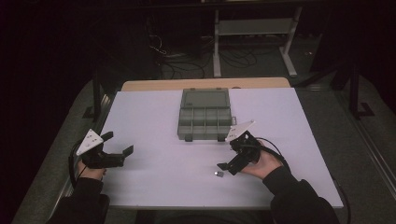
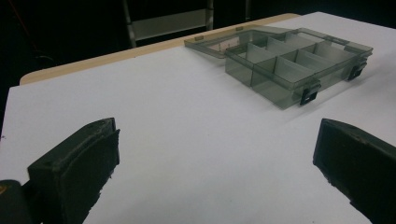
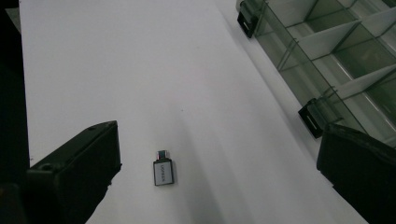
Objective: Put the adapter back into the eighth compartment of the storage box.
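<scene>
The step in hand is judged to be the pick-up of the small adapter [image 3: 163, 173], which lies flat on the white table [image 1: 159, 186] near its front edge, at about 6 o'clock from the compartment box [image 1: 204, 122] and well apart from it. The right gripper [image 1: 227, 168] is held just beside the adapter, on its 3 o'clock side in the high view. Its fingers [image 3: 77, 172] are released and spread wide, with nothing between them.

For a clean grasp, the gripper should be centred so that the adapter lies midway between the fingers; in the right gripper view it currently sits nearer the left one. The fingers should be closed across the adapter's narrow width, since its long axis runs roughly along the line of sight. The tips should be lowered until nearly touching the table, because the part is thin and low. Closure should be slow, as the smooth casing may slide.

The left gripper [image 1: 119, 145] is held near the table's 8 o'clock edge, fingers likewise released and empty.

The adapter is a small rectangular block with a grey metallic casing, faint lettering and a dark plug end. The box is of translucent smoky plastic, divided by thin walls into empty compartments, with its lid folded back and two dark latches at the front. The table surface is matt and plain.
</scene>
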`<state>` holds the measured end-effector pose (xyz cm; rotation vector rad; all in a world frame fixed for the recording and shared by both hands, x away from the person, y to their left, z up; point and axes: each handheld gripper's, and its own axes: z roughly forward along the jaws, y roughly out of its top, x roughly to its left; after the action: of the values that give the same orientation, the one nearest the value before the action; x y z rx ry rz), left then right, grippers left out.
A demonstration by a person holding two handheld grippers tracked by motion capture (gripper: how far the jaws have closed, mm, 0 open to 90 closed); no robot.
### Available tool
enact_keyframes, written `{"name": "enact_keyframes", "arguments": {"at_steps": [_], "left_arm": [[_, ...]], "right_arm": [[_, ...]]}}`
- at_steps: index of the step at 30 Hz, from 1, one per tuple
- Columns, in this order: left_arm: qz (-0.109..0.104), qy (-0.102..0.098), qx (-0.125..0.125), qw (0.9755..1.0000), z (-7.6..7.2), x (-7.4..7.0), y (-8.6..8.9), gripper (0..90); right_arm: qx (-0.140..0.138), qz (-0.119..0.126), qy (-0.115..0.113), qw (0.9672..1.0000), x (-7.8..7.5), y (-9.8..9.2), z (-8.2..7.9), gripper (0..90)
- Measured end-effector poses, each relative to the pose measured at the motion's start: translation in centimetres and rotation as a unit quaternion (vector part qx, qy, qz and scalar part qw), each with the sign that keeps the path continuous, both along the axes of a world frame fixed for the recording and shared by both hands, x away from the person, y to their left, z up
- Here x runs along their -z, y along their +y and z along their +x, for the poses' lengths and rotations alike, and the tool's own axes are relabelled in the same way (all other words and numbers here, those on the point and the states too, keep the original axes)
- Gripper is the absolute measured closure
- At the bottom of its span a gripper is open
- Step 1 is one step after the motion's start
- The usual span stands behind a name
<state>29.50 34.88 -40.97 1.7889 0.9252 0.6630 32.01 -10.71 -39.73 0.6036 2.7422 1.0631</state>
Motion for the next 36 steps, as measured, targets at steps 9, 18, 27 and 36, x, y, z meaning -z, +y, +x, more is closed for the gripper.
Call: {"name": "enact_keyframes", "arguments": {"at_steps": [9, 18, 27, 36], "left_arm": [[0.0, 0.0, 0.0, 1.0, 0.0, 0.0, 0.0, 0.0], [0.0, 0.0, 0.0, 1.0, 0.0, 0.0, 0.0, 0.0], [0.0, 0.0, 0.0, 1.0, 0.0, 0.0, 0.0, 0.0], [0.0, 0.0, 0.0, 1.0, 0.0, 0.0, 0.0, 0.0]], "right_arm": [[-0.019, -0.009, 0.015, 0.9997, 0.5, 1.2, -0.3, 0.0], [-0.027, -0.018, 0.019, 0.9993, 0.9, 1.6, -0.4, 0.0], [-0.037, -0.028, 0.024, 0.9986, 1.2, 2.1, -0.6, 0.0], [-0.046, -0.045, 0.033, 0.9974, 1.7, 2.6, -0.7, 0.0]]}}
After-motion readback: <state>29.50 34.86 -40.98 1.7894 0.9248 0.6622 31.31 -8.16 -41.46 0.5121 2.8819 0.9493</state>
